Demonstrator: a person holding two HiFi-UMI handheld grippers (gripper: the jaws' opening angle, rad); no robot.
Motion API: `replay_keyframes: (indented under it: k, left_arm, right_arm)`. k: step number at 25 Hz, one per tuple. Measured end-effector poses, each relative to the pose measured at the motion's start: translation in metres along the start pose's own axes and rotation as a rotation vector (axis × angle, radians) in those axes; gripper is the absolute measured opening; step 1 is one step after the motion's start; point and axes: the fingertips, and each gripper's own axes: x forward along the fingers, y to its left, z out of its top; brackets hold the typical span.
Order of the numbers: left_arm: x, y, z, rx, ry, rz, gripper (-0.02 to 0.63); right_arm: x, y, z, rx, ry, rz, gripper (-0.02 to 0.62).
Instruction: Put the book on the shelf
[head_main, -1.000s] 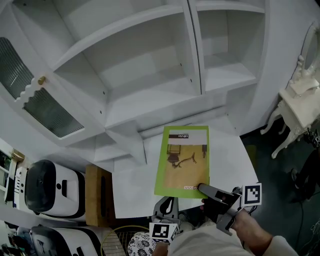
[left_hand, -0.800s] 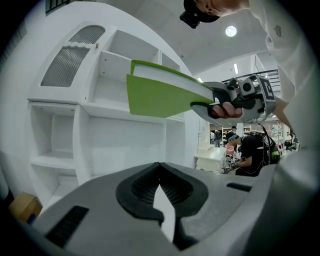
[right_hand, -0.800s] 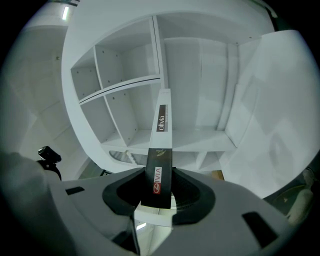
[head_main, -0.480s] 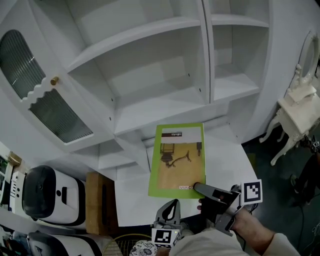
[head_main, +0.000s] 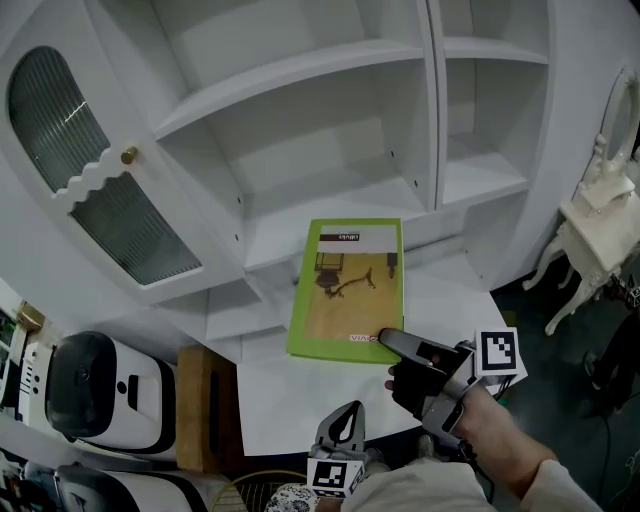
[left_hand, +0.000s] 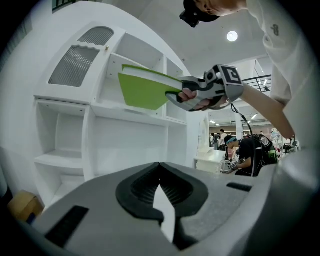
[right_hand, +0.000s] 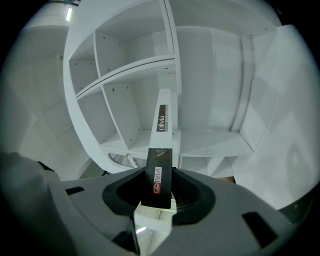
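At the open bookcase, above the white table (head_main: 285, 400), the step in hand looks like the carry toward a shelf (head_main: 330, 205), with the book not yet resting on anything. The right gripper (head_main: 385, 340) grips the green book (head_main: 346, 285) at its near short edge, cover up. The rest of the book reaches out ahead of the jaws toward the middle bay. In the right gripper view the book's (right_hand: 162, 120) narrow edge runs straight out from between the jaws, and both press on it.

Because the book is held by one end only, it probably wants to droop, so the grip should stay firm. The far edge should clear the shelf board and stay off the upright divider. Letting go is safest once the board carries the weight.

The left gripper (head_main: 345, 425) hangs low by the person's body, well apart from the book. Its jaws are closed on nothing (left_hand: 160, 172).
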Motion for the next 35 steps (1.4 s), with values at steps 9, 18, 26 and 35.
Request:
replay_keyframes:
  k: [9,18,26,35]
  left_arm:
    - [-0.003,0.006,-0.005,-0.005,0.009,0.001,0.003]
    - [0.001,0.014,-0.005,-0.006,0.013,0.007,0.003]
    - [0.009,0.018,-0.002,-0.005,0.014,0.001,0.003]
    - [0.010,0.022,-0.003,0.003,0.028,0.003,0.003]
  right_arm:
    - [0.031,-0.017,0.034,-0.001,-0.047,-0.036,0.152]
    - [0.052,-0.026,0.064,0.011,-0.082,-0.046,0.152]
    - [0.070,-0.031,0.100,0.016,-0.131,-0.066,0.152]
    - [0.085,-0.037,0.136,0.029,-0.195,-0.063,0.152]
